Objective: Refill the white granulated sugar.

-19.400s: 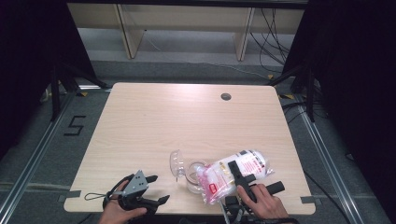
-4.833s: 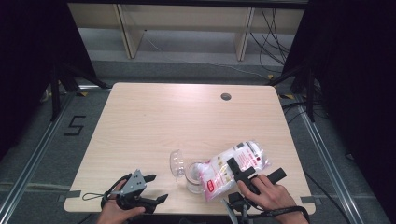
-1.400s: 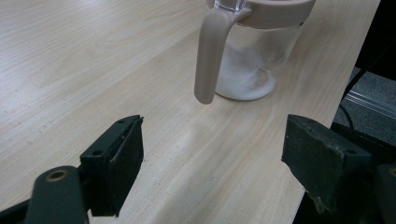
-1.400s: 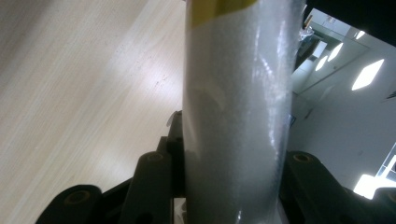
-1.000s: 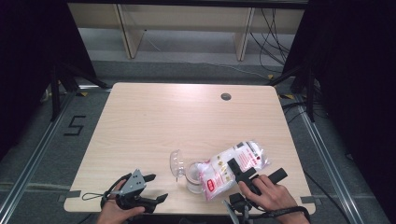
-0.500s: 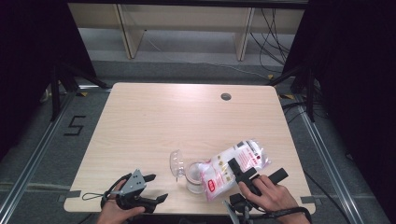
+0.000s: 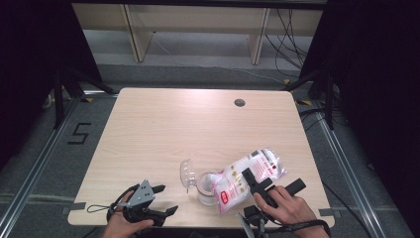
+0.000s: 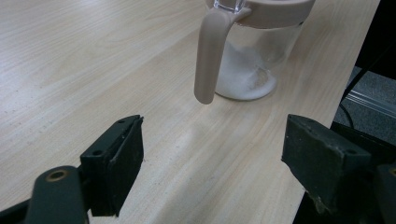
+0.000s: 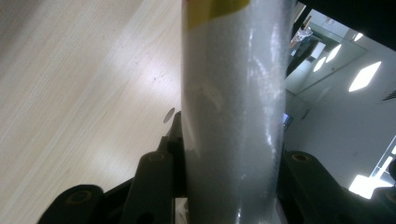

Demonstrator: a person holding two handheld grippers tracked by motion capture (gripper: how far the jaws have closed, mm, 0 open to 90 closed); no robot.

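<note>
Bench [image 7: 163,124] of pale wood grain, with 1 dark round hole [image 7: 239,102] near the far edge.

Right gripper [image 7: 258,184] at the near right edge, in the person's right hand [image 7: 285,208] — jaws clamped on a clear plastic bag [image 7: 247,176] of white granules, pads pressing both flanks of the bag [image 9: 233,116] in the right gripper view, partly closed around its bulk. Bag printed with red and yellow marks, tilted from upper right down to lower left, lower end over the open mouth of the jar [image 7: 207,187].

Jar of clear glass with a beige rim and a beige handle [image 8: 209,56], standing upright near the front edge of the bench, between the 2 grippers. Layer of white granules [image 8: 245,74] on the jar's bottom, seen through the glass in the left gripper view. Hinged clear lid [image 7: 187,173] flipped open toward the left side of the jar.

Left gripper [image 7: 161,201] at the near left corner, in the person's left hand [image 7: 126,225], low over the bench — jaws spread wide with nothing between them, pointing toward the jar, well short of the handle. Black cable [image 7: 101,208] looped beside the left gripper on the bench.
</note>
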